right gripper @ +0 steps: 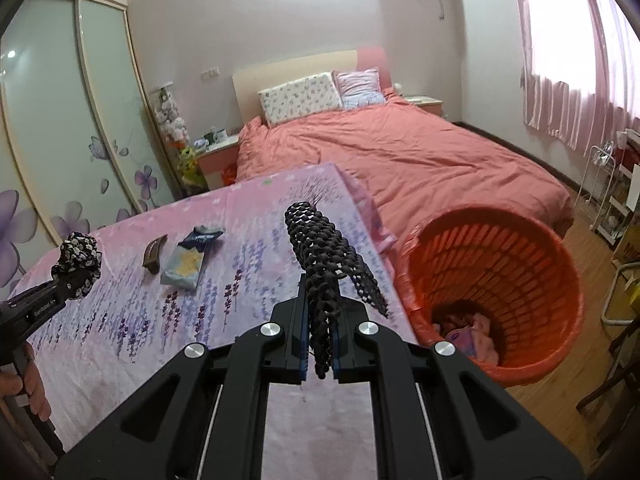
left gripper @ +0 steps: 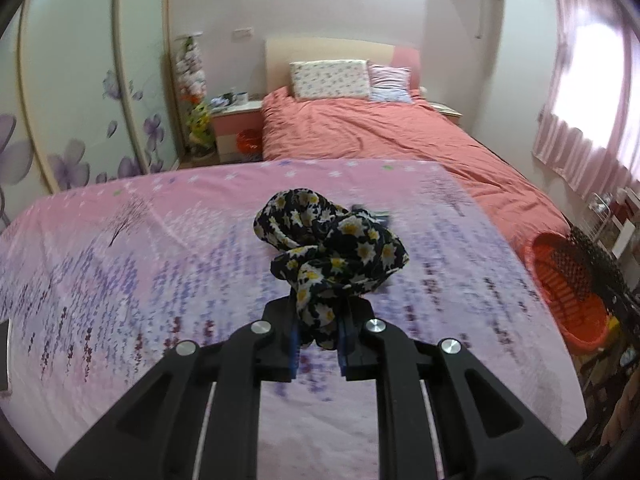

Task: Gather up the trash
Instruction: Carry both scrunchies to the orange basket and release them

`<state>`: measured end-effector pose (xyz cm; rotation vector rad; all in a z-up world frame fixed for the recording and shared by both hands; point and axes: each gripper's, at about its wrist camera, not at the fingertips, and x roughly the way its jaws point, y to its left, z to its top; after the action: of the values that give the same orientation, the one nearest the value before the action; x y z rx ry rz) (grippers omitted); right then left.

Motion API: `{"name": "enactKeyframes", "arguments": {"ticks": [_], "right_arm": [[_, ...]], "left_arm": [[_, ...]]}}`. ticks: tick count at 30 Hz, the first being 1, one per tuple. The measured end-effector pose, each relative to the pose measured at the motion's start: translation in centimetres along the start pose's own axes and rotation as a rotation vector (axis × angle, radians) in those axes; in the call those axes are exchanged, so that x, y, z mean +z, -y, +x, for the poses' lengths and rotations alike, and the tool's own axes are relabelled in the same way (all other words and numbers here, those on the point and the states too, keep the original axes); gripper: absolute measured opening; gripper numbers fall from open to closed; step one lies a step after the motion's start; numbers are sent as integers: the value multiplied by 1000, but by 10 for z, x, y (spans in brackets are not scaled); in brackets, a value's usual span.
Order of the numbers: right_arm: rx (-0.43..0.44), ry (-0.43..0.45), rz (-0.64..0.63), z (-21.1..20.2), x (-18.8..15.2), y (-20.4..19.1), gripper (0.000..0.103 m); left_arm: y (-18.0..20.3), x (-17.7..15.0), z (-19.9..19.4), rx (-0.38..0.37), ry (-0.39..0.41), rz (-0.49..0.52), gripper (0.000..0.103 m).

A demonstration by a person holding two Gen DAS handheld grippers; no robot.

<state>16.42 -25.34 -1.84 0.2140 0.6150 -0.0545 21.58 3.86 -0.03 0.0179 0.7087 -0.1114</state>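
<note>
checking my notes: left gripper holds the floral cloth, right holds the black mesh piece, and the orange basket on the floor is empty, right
Not quite: the orange basket is not empty. The right wrist view shows pink items lying at its bottom. The rest holds: the left gripper is shut on the floral cloth, and the right gripper is shut on the black mesh piece.

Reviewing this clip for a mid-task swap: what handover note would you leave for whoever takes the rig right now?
Left gripper: shut on the floral cloth, held above the purple-sheeted table.
Right gripper: shut on the black mesh piece, near the table's right edge.
Orange basket: on the floor right of the table, with some pink items already inside.
Left to do: drop both held pieces in the basket, then collect the snack wrapper and the brown item lying on the table.
</note>
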Motion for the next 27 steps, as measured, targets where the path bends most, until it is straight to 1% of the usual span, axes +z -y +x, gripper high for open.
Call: {"name": "enactKeyframes", "arguments": {"ticks": [6, 15, 24, 27], "right_arm": [[-24, 39, 17, -16, 6, 20, 8], [-70, 72, 62, -28, 11, 59, 8], [-110, 72, 121, -24, 13, 102, 8], [-122, 72, 132, -22, 13, 114, 8]], "left_arm": [[47, 5, -11, -53, 18, 66, 15], [109, 5, -9, -132, 20, 147, 15], [184, 5, 0, -273, -11, 211, 15], [216, 2, 5, -325, -21, 249, 15]]}}
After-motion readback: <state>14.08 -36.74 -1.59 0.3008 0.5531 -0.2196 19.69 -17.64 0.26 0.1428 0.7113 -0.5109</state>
